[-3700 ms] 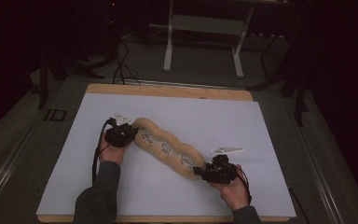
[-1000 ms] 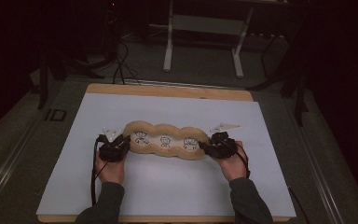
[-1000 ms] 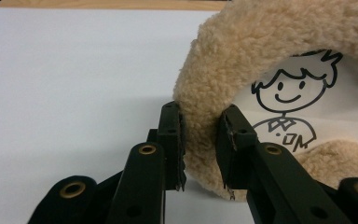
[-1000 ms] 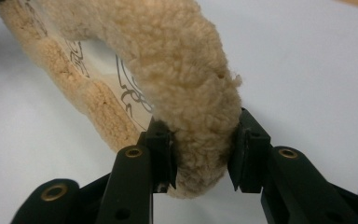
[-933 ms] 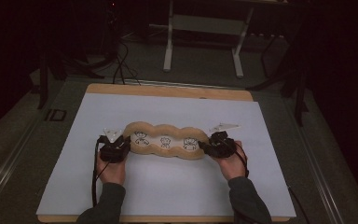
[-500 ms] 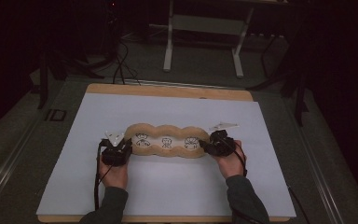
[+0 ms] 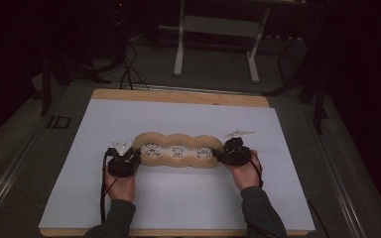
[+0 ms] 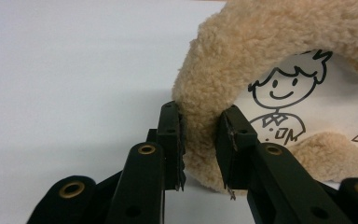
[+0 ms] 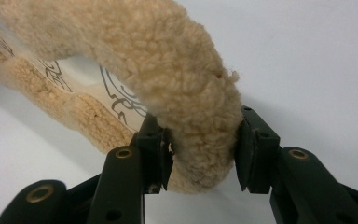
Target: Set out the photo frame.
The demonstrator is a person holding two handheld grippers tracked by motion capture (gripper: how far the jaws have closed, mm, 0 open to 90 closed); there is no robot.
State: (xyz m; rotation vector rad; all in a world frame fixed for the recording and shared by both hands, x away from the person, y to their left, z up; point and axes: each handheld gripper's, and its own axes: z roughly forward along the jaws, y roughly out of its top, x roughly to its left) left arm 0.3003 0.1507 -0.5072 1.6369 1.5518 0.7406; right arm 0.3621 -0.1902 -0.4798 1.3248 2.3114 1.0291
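Item: one long fleece cushion (image 7: 177, 150), tan and woolly, with three lobes and a white middle panel bearing small line-drawn cartoon figures. We find it lying flat across the middle of the white sheet (image 7: 178, 198) that covers the worktop (image 7: 178, 95), its length running left to right.

Left claw (image 7: 129, 157): at the cushion's left end, held in the person's left hand (image 7: 120, 183). In the left gripper view the left claw (image 8: 200, 144) has its two black jaws set on either side of the fleece rim, both pads pressed against the pile, so we record it as clamped on the cushion (a drawn smiling figure shows just past the rim).

Right claw (image 7: 223, 153): at the cushion's right end, held in the right hand (image 7: 244, 171). In the right gripper view the right claw (image 9: 203, 154) straddles the rounded fleece end; the left jaw touches the pile, and the right jaw sits against it at the far side, gripping the cushion (image 9: 168, 84).

Also noted: a black cable (image 7: 102, 196) along the left forearm; metal frame legs (image 7: 216, 44) on the dark floor beyond the worktop.
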